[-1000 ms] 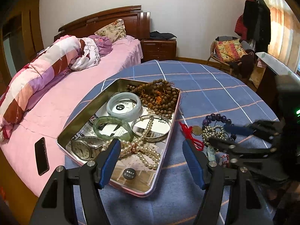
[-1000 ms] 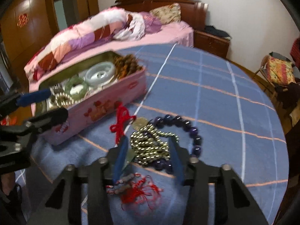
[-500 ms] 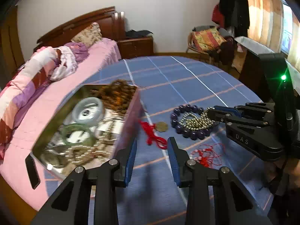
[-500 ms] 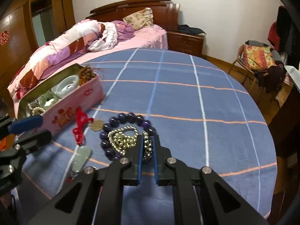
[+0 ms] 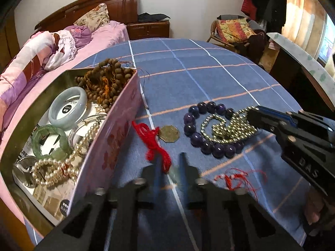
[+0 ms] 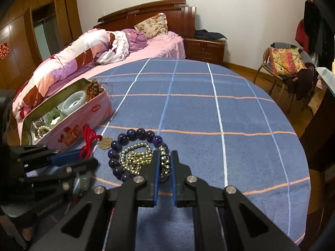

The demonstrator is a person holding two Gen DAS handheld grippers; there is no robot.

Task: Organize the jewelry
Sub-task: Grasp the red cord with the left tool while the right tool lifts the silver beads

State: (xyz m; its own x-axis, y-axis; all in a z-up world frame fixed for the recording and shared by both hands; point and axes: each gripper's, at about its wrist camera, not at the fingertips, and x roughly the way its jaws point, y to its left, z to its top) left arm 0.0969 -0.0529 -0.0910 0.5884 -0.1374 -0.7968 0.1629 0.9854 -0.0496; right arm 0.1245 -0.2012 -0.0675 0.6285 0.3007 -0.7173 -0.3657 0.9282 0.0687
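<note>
While both fingers pinch jewelry beside the tin (image 5: 117, 129), open tablecloth (image 6: 209, 113) beyond.

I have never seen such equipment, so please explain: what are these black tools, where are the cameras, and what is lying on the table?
A person holds two hand grippers, each carrying a camera that looks along its jaws. One picture is from the left gripper, whose jaws are closing around a pale pendant on a red cord. The other is from the right gripper, shut on a gold bead chain inside a purple bead bracelet. A pink tin holds bangles and pearls.
</note>
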